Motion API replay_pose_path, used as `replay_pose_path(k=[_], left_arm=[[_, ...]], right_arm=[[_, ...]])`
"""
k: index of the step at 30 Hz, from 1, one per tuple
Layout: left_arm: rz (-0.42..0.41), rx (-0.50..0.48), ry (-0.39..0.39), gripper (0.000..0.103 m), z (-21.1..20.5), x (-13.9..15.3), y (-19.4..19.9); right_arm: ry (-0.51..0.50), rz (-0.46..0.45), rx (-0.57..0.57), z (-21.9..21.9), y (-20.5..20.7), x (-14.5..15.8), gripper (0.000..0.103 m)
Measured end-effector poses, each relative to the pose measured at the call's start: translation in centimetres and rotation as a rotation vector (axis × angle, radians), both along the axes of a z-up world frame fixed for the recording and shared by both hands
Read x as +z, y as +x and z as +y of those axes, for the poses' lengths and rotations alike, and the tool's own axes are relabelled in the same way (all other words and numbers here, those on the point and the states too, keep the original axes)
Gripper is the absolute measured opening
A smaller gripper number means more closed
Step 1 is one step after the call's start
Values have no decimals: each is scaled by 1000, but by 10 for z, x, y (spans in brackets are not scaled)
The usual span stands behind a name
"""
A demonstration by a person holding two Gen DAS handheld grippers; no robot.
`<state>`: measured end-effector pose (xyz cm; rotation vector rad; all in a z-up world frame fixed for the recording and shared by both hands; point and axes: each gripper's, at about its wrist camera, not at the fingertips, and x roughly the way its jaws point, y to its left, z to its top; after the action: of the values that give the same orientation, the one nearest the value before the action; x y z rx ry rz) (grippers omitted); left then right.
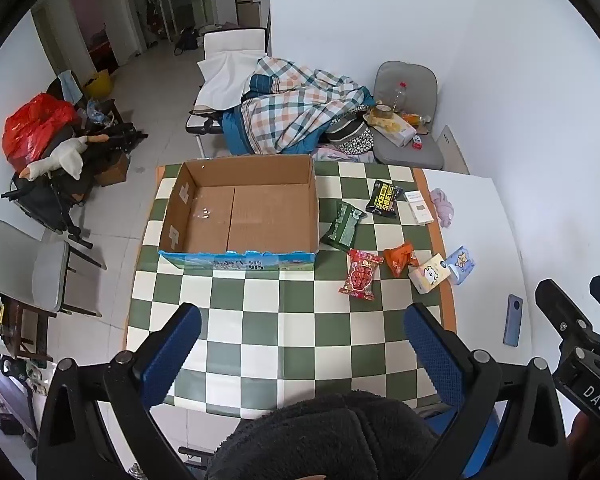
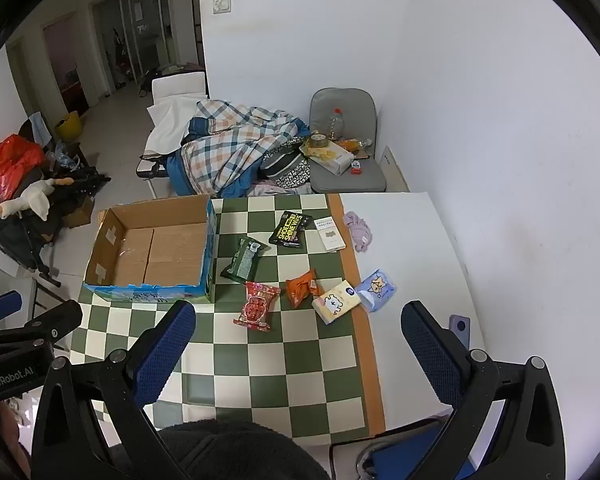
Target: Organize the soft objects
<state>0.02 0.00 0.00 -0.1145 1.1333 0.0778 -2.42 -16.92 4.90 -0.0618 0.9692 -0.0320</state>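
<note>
An empty cardboard box (image 1: 240,216) (image 2: 152,248) stands on the green-checked tablecloth (image 1: 284,332) (image 2: 292,360). To its right lie soft packets: a green one (image 1: 342,226) (image 2: 244,260), a black one (image 1: 384,199) (image 2: 291,229), a red one (image 1: 360,274) (image 2: 257,306), an orange one (image 1: 400,258) (image 2: 302,287), a cream tissue pack (image 1: 429,278) (image 2: 336,304), a blue tissue pack (image 1: 462,264) (image 2: 376,290), a white pack (image 1: 419,207) (image 2: 330,234) and a lilac cloth (image 1: 442,206) (image 2: 358,230). My left gripper (image 1: 302,344) and right gripper (image 2: 298,340) hang open above the near table, holding nothing.
A phone (image 1: 513,320) (image 2: 459,325) lies on the bare white table at the right. A dark fleece sleeve (image 1: 320,436) (image 2: 236,452) fills the bottom edge. Behind the table are a grey chair (image 2: 348,176) with clutter and a bed with a plaid quilt (image 1: 296,112).
</note>
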Motion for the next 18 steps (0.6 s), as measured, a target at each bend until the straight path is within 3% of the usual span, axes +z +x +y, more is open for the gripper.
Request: replay_pose_path(k=[18], left_arm=[[-25, -11, 21, 103, -1, 8, 1]], right_arm=[[11, -2, -7, 2, 0, 1, 103]])
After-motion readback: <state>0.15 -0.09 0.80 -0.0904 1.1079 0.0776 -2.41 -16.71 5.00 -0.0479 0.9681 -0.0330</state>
